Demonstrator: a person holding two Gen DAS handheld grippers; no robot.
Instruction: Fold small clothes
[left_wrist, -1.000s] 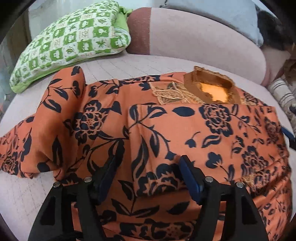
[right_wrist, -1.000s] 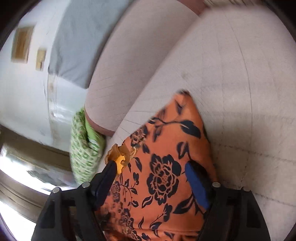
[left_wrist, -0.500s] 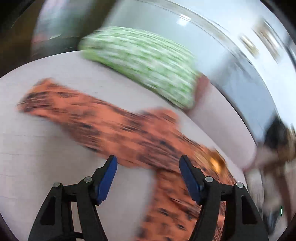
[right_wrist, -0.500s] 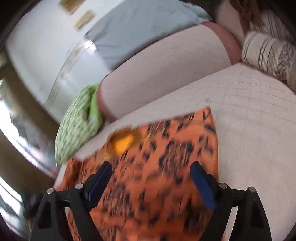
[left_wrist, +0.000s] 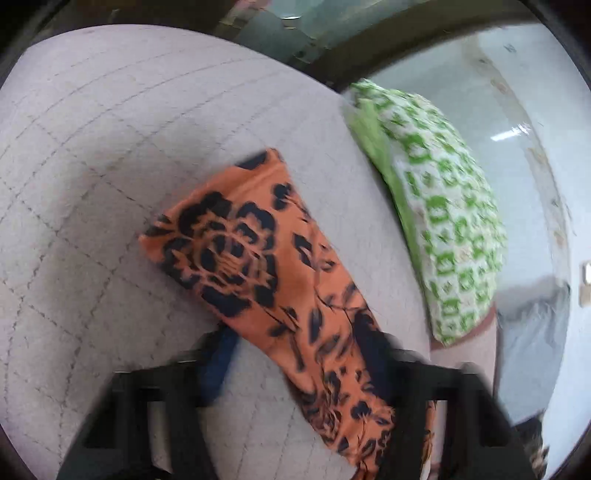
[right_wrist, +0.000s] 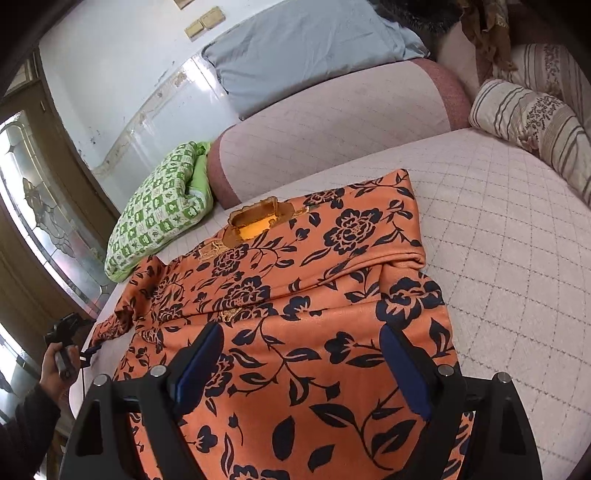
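Note:
An orange garment with a dark floral print (right_wrist: 332, 258) lies flat on the quilted bed cover (right_wrist: 498, 229), collar (right_wrist: 255, 221) towards the bolster. Its right sleeve (right_wrist: 388, 236) is folded in across the chest. My right gripper (right_wrist: 301, 328) hovers open over the lower body of the garment, with nothing pinched. The left sleeve (left_wrist: 236, 243) stretches out over the cover. My left gripper (left_wrist: 299, 336) straddles this sleeve near its root. Its jaws are closing with the cloth between them, and the blurred pads still stand apart. A hand (right_wrist: 55, 369) holds the left gripper at the bed's left edge.
A green and white patterned pillow (right_wrist: 159, 214) lies beside the left sleeve, also visible as the pillow (left_wrist: 443, 221) in the left wrist view. A pink bolster (right_wrist: 332, 122), a grey-blue pillow (right_wrist: 306, 48) and striped cushions (right_wrist: 528, 118) line the far side. A glazed door (right_wrist: 37, 206) stands at left.
My left gripper swung from over the garment's body out to the left sleeve, rolling as it went, and its jaws narrowed. My right gripper rolled and drew back from the folded right sleeve.

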